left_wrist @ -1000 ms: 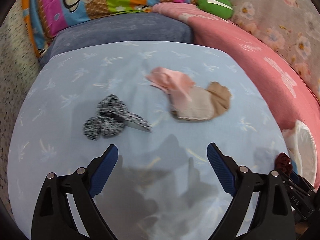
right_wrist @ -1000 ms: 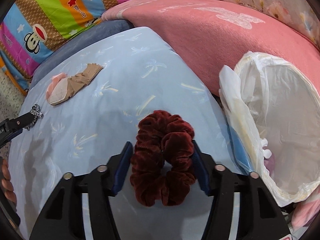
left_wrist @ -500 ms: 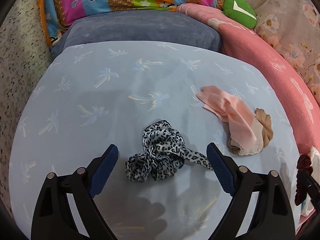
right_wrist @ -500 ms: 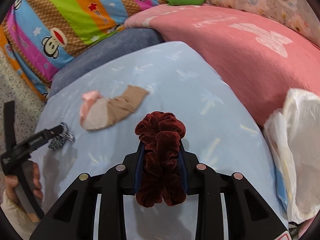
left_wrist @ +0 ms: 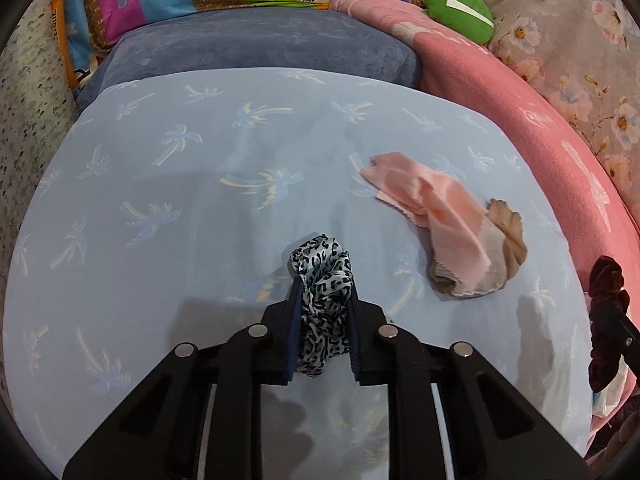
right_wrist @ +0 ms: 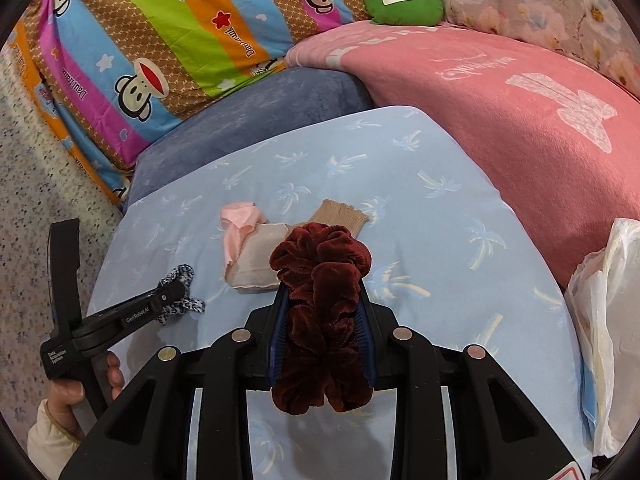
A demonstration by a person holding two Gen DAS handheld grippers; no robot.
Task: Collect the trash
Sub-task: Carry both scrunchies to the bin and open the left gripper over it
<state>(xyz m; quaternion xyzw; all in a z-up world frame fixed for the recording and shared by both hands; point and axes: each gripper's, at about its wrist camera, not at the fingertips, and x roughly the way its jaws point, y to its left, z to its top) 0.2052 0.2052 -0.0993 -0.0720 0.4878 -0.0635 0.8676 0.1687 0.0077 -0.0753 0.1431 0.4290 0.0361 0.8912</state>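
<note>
Since a second ago, my left claw [left_wrist: 323,280] has gone from spread wide over bare cloth to closing on the black-and-white leopard-print fabric scrunchie [left_wrist: 322,304], which now sits bunched between the two blue pads at lower centre of the left wrist view. My right claw [right_wrist: 323,280], which earlier only straddled the dark red velvet scrunchie [right_wrist: 322,312], now squeezes it narrow between its pads at lower centre of the right wrist view, lifted above the cloth.

Both claws hang over the pale blue sheet printed with palm trees [left_wrist: 200,184]. On that sheet, right of centre in the left wrist view, lies a crumpled peach-pink cloth scrap [left_wrist: 432,204] overlapping a beige and tan sock [left_wrist: 496,256]; both are untouched.

At the right edge of the right wrist view is the open white plastic trash bag [right_wrist: 612,320], beside a pink fleece blanket [right_wrist: 520,128]. A grey-blue cushion [right_wrist: 256,120], a striped cartoon-monkey quilt [right_wrist: 160,40] and a green plush pillow with a white tick [right_wrist: 400,0] fill the top of that frame. My hand [right_wrist: 76,392], in a cream sleeve, grips the left tool's handle at lower left.
</note>
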